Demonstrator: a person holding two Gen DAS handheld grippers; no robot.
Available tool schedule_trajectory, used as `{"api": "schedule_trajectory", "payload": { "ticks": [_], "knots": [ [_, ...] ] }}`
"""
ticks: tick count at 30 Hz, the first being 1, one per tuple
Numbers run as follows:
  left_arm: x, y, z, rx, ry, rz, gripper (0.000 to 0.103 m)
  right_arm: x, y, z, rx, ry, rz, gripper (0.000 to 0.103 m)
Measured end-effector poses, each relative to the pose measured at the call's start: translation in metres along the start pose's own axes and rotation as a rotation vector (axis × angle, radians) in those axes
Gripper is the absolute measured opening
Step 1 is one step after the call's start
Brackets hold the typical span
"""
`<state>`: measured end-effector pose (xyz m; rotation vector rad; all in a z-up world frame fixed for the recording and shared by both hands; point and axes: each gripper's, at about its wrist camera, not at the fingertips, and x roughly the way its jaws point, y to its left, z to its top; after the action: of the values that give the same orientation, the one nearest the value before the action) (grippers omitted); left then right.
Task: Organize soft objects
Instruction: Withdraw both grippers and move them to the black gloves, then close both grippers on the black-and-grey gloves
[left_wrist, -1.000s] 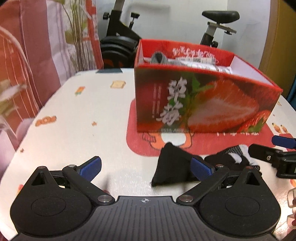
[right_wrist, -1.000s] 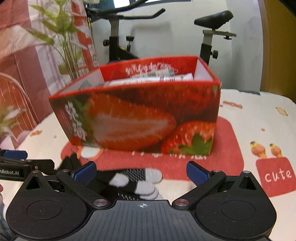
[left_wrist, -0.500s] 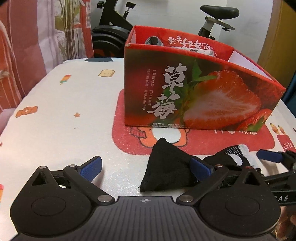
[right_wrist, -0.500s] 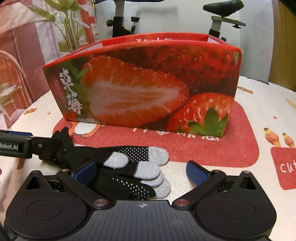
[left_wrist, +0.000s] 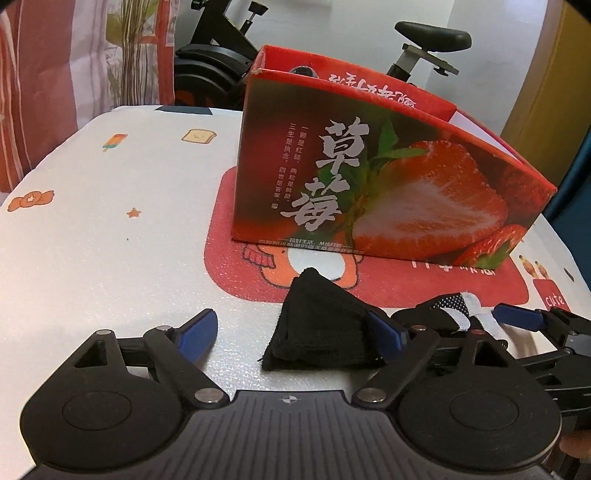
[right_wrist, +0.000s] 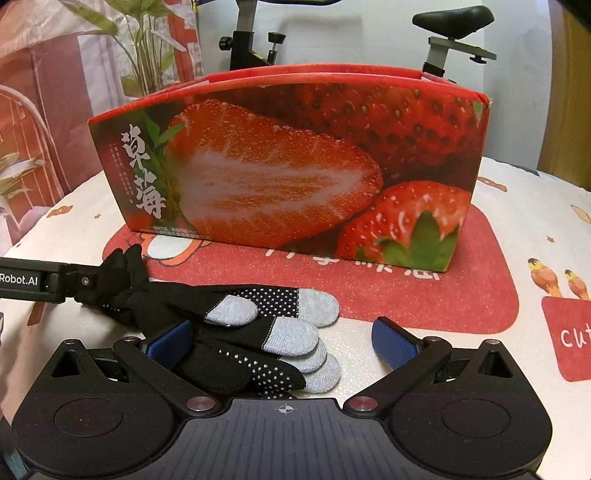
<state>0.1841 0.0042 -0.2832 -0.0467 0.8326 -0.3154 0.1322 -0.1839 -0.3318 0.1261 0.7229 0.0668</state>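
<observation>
Both views showed the gloves (right_wrist: 236, 332) still lying on the desk (left_wrist: 110, 240) just in front of the strawberry box (right_wrist: 295, 166), so the sorting of this item was judged not yet done. Some pale and grey items (left_wrist: 304, 71) were already visible inside the box over its rim, which suggested earlier pieces had been stowed; their kind could not be told.

The left claw (left_wrist: 291, 332) stood wide, its jaws having just been closing, with the black cuff end (left_wrist: 317, 336) of the gloves between them; the right-hand pad touched the cloth, the other pad stood clear of it. The right claw (right_wrist: 284, 339) was also spread wide over the grey fingertips (right_wrist: 295, 336), one pad lying against the fabric and the other apart, so nothing was gripped.

What remained, by this judgement, was to pinch both ends, lift, and carry the gloves over the box's near wall, which stood tall directly ahead of both claws.

An exercise bike (right_wrist: 443, 33), a plant (right_wrist: 147, 48) and a curtain (left_wrist: 55, 74) lay behind the desk.
</observation>
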Motion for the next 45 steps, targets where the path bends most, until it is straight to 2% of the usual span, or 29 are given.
{"api": "schedule_trajectory", "payload": {
  "ticks": [12, 23, 25, 27, 32, 34, 38, 43, 45],
  "knots": [
    [-0.002, -0.003, -0.006, 0.022, -0.017, 0.006, 0.088, -0.001, 0.000, -0.001, -0.011, 0.001, 0.004, 0.103],
    [-0.009, -0.005, -0.012, 0.012, -0.012, 0.002, 0.080, -0.003, 0.002, -0.002, -0.021, 0.011, 0.007, 0.103],
    [-0.011, -0.006, -0.013, 0.010, -0.016, -0.015, 0.066, -0.004, 0.002, -0.001, -0.022, 0.018, 0.009, 0.103],
    [-0.013, -0.008, -0.014, 0.017, -0.014, -0.042, 0.056, -0.004, 0.003, -0.001, -0.023, 0.024, 0.010, 0.103],
    [-0.014, -0.008, -0.017, 0.013, -0.016, -0.048, 0.052, -0.005, 0.005, -0.001, -0.029, 0.033, 0.008, 0.101],
    [-0.014, -0.008, -0.017, 0.009, -0.014, -0.059, 0.045, -0.006, 0.006, -0.002, -0.030, 0.035, 0.009, 0.099],
    [-0.015, -0.009, -0.017, 0.011, -0.014, -0.055, 0.043, -0.008, 0.007, -0.002, -0.031, 0.037, 0.013, 0.093],
    [-0.016, -0.008, -0.018, 0.009, -0.017, -0.055, 0.035, -0.012, 0.010, -0.003, -0.032, 0.033, 0.019, 0.088],
    [-0.018, -0.008, -0.018, 0.008, -0.019, -0.057, 0.032, -0.013, 0.010, -0.004, -0.032, 0.032, 0.022, 0.080]
  ]
}}
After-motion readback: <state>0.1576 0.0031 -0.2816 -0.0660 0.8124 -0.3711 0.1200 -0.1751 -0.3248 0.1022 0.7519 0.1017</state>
